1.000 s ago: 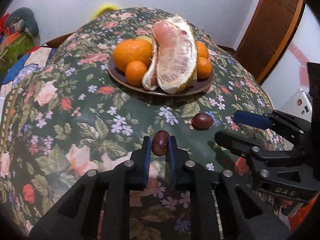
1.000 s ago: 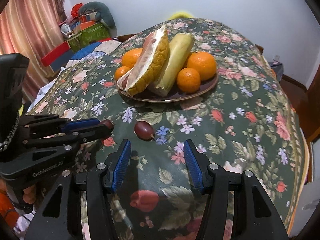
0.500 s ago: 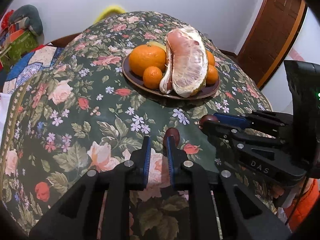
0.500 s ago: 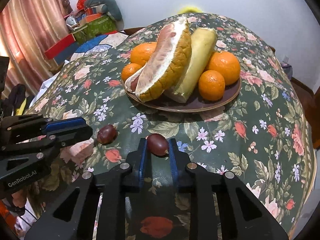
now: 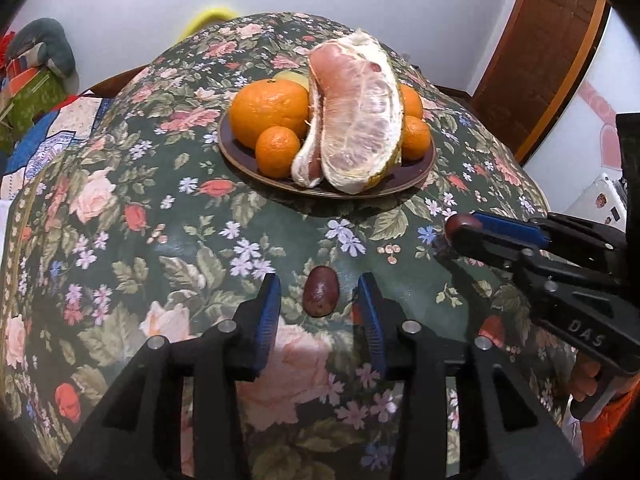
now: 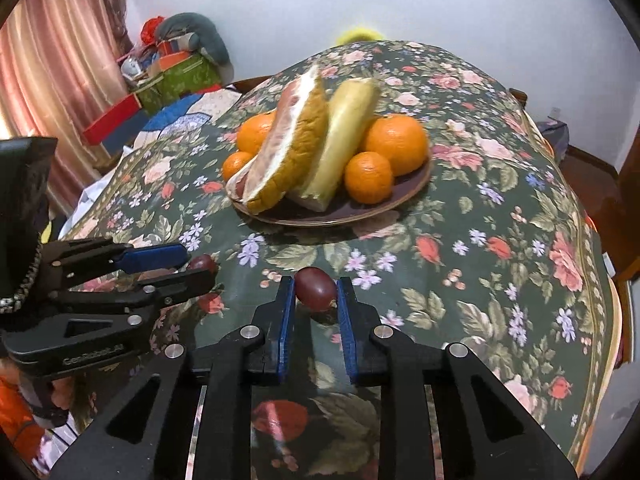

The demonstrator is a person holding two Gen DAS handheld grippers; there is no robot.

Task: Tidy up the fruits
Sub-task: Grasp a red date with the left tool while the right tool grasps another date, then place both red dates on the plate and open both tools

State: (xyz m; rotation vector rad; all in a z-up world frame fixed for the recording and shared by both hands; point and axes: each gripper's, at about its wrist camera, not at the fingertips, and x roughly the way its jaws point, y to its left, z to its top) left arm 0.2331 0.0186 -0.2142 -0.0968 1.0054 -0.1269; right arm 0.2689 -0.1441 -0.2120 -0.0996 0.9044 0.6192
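Floral tablecloth (image 5: 132, 216), wooden door (image 5: 548, 52), pink curtain (image 6: 52, 80), cluttered boxes (image 6: 176, 72).

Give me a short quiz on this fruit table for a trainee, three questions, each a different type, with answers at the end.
1. True or false: the left tongs are shut on a fruit.
2. What do the right tongs hold? A: an orange. B: a dark red fruit. C: a pomelo wedge.
3. Fill in: the plate carries ____ oranges.

Key: 1 false, they stand open on either side of the loose fruit lying on the tablecloth. 2 B. 3 four.
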